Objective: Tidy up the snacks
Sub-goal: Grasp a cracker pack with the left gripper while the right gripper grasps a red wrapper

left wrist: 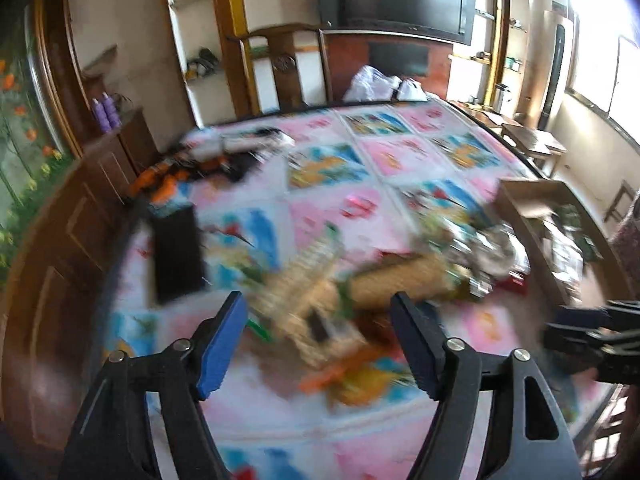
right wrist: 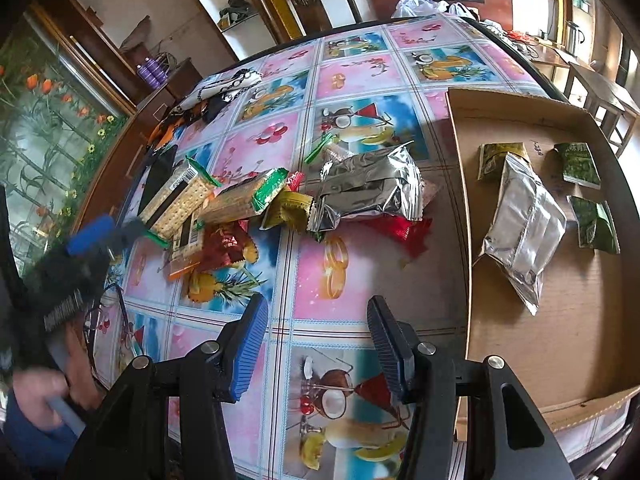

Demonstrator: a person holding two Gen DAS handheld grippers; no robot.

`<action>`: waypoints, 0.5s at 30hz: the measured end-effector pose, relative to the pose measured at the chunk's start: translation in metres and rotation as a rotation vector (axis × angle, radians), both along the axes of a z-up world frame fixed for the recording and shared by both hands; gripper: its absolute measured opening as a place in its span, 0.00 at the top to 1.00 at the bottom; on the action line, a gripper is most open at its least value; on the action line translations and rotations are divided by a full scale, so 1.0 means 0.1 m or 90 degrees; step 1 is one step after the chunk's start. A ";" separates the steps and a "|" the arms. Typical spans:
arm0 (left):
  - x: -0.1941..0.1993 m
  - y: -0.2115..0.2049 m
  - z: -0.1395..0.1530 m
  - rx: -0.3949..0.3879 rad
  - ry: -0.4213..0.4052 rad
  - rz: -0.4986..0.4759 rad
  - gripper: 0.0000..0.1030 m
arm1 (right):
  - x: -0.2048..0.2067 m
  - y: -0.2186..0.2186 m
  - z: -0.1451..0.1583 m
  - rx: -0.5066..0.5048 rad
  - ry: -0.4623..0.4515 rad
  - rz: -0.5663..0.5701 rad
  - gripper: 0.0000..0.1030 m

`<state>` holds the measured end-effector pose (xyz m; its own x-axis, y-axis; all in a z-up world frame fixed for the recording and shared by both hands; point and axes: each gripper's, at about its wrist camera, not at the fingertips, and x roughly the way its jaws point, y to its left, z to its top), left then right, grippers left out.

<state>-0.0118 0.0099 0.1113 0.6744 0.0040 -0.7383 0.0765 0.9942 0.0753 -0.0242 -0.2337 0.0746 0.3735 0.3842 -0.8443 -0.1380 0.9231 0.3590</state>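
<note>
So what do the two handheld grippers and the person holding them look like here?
Both grippers, left and right, are black plastic frames with silver rivets; each carries one bright blue ribbed pad and one dark navy pad. The person's sleeve is dark blue.

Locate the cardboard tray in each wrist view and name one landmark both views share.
Left wrist: cardboard tray at the right edge, mid-height, blurred, packets inside.
Right wrist: cardboard tray fills the right side, holding a silver pouch and green packets.
Shared landmark: purple bottles on the dark cabinet, upper left.
</note>
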 end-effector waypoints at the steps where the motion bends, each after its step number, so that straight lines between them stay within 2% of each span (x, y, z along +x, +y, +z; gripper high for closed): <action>1: 0.07 0.05 -0.01 0.008 0.006 -0.004 0.22 | -0.01 -0.01 0.00 -0.001 0.000 -0.003 0.46; 3: 0.27 0.14 -0.06 0.026 0.033 -0.012 0.21 | -0.02 -0.04 0.00 -0.002 0.002 -0.012 0.46; 6: 0.47 0.21 -0.16 0.022 0.058 -0.033 0.21 | -0.07 -0.10 0.01 -0.007 0.002 -0.022 0.46; 8: 0.58 0.17 -0.29 0.015 0.090 -0.067 0.21 | -0.09 -0.14 0.01 -0.010 0.002 -0.031 0.46; 10: 0.66 0.08 -0.44 0.034 0.112 -0.086 0.21 | -0.10 -0.19 0.01 -0.011 0.004 -0.039 0.46; 12: 0.71 0.02 -0.55 0.035 0.129 -0.090 0.26 | -0.12 -0.24 0.01 -0.012 0.004 -0.049 0.46; 13: 0.74 0.03 -0.62 0.034 0.137 -0.077 0.41 | -0.12 -0.25 0.02 -0.012 0.004 -0.052 0.46; 14: 0.77 0.05 -0.68 0.030 0.147 -0.064 0.61 | -0.13 -0.27 0.01 -0.012 0.004 -0.055 0.46; 15: 0.78 0.08 -0.73 0.019 0.159 -0.050 0.68 | -0.13 -0.28 0.01 -0.010 0.004 -0.056 0.46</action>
